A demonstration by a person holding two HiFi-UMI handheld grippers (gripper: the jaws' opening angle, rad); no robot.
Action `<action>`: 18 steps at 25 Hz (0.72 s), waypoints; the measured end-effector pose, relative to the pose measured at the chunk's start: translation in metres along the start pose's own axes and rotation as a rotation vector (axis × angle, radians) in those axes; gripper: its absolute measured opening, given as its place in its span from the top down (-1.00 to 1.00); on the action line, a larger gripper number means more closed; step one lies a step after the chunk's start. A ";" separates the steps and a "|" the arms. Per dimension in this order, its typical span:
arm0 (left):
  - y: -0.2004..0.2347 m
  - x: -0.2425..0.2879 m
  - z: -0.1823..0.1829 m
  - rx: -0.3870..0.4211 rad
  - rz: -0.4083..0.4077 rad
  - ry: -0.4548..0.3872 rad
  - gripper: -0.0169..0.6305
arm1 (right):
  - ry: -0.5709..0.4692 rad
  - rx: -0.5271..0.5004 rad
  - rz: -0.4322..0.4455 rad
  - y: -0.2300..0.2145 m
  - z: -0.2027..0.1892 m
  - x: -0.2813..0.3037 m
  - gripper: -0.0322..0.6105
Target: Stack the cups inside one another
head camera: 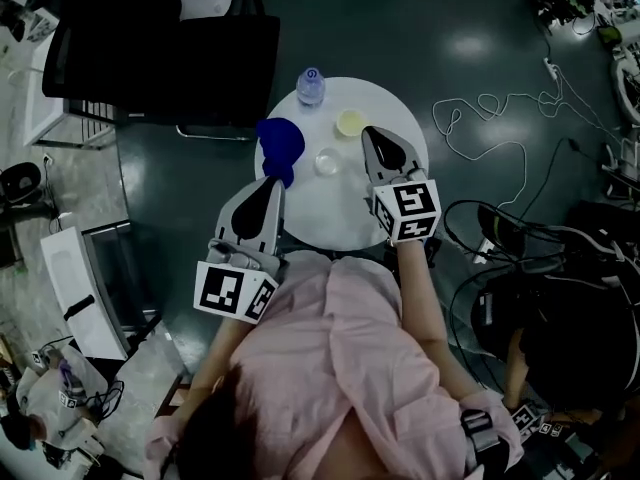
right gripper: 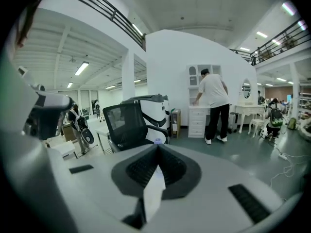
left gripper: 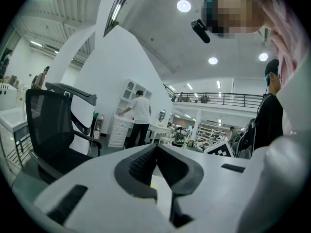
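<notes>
My left gripper (head camera: 276,184), jaws pressed together and empty, sits touching-close to the blue cup (head camera: 279,143) at the table's (head camera: 330,218) left edge, and a nudge could knock it off. The clear cup (head camera: 327,161) and yellow cup (head camera: 350,122) stand mid-table, mouths up, long axes vertical. My right gripper (head camera: 369,133), likewise closed on nothing, could tip the yellow one.

Black office chair (head camera: 160,43) beside round white table (head camera: 335,218), bottle (head camera: 311,85) on it
</notes>
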State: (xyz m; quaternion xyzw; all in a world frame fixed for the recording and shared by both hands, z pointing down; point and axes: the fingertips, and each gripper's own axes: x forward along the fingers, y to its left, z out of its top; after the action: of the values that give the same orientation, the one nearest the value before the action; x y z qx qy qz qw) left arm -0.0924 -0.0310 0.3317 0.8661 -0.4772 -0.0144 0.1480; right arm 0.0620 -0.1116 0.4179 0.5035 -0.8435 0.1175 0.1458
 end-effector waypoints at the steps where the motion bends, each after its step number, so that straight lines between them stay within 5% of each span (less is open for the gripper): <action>1: -0.001 -0.001 0.001 0.003 -0.004 -0.003 0.89 | -0.011 -0.002 -0.008 0.000 0.004 -0.004 0.81; 18: -0.020 -0.005 0.008 0.028 -0.070 -0.041 0.89 | -0.223 0.128 -0.182 -0.019 0.037 -0.108 0.81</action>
State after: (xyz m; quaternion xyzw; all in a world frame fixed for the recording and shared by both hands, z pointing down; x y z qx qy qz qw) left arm -0.0803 -0.0191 0.3183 0.8837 -0.4499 -0.0305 0.1253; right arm 0.1227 -0.0448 0.3447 0.5959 -0.7962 0.1008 0.0290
